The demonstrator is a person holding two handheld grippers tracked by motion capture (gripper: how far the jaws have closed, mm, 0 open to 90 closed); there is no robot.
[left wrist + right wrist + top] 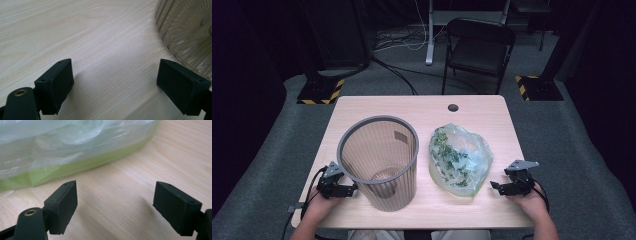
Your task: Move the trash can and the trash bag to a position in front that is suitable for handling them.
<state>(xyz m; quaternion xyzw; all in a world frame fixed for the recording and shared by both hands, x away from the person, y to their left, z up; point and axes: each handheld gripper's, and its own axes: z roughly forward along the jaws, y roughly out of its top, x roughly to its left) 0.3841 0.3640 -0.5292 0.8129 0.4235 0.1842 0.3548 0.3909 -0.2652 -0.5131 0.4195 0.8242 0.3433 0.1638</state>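
Observation:
A grey mesh wastebasket (379, 160) stands upright on the left half of the wooden table (482, 112). To its right lies a clear plastic bag (459, 156) with green scraps inside and a light green edge. My left gripper (353, 189) rests on the table just left of the basket's base, jaws open and empty. In the left gripper view the jaws (115, 85) stand wide over bare wood, the basket wall (185, 32) at upper right. My right gripper (493, 186) sits right of the bag, open, pointing at it. The bag (67, 150) lies just beyond those jaws (115, 205).
A dark round cable hole (453, 107) is near the table's far edge. A black folding chair (479, 50) and a metal stand (430, 35) are on the floor behind the table. Bare wood lies along the front edge between the two hands.

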